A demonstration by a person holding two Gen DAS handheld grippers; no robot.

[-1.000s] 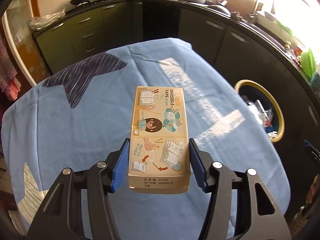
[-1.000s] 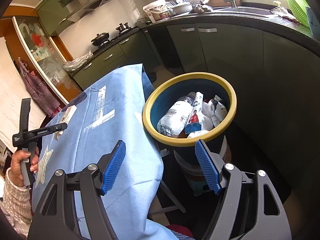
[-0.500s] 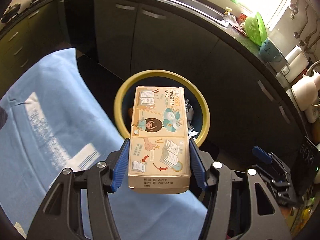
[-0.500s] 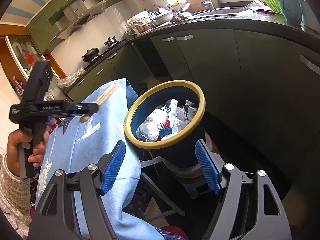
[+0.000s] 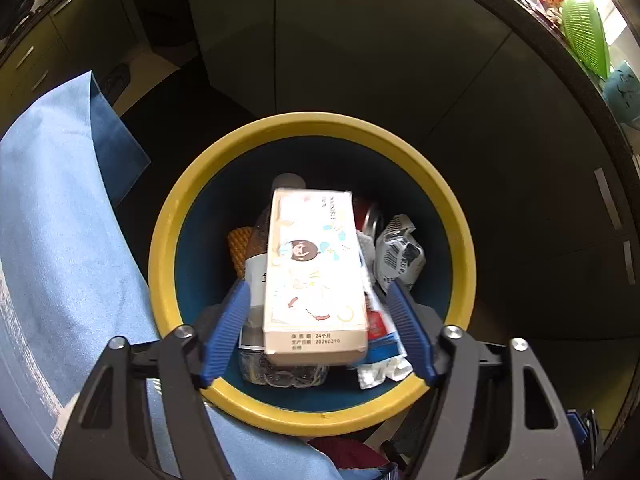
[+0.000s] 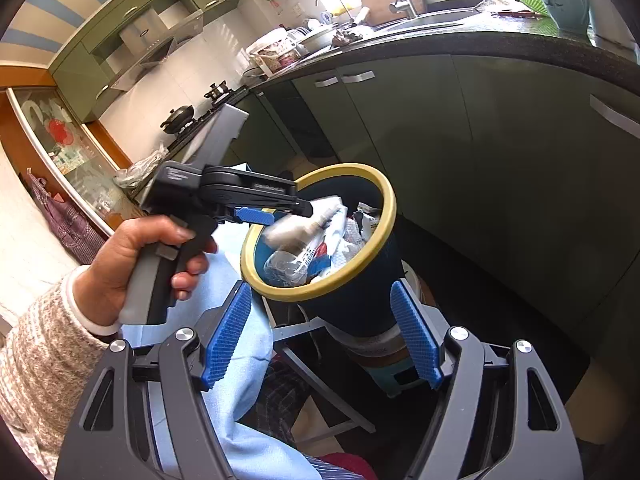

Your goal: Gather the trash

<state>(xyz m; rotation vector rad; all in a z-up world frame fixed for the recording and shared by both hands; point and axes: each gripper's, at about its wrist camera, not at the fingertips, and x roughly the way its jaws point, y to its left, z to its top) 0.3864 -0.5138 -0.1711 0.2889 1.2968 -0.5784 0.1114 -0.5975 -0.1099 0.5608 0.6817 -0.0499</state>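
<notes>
In the left wrist view my left gripper (image 5: 318, 334) is open right above a dark blue bin with a yellow rim (image 5: 464, 240). A cream tape box (image 5: 314, 276) with cartoon pictures is between the spread pads without touching them, over the bin's trash. A plastic bottle (image 5: 256, 240) and a barcode wrapper (image 5: 400, 256) lie in the bin. In the right wrist view my right gripper (image 6: 322, 334) is open and empty, near the bin (image 6: 360, 300); the left gripper (image 6: 256, 216) reaches over the rim, the blurred box (image 6: 292, 230) below it.
A blue tablecloth (image 5: 52, 240) covers the table left of the bin. Dark green kitchen cabinets (image 6: 480, 152) stand behind the bin, with a sink and counter above. The bin sits on a small stool (image 6: 400, 376).
My left gripper swung from over the table to above the bin, then opened and let go of the tape box. The right gripper stayed open and drifted slightly.
</notes>
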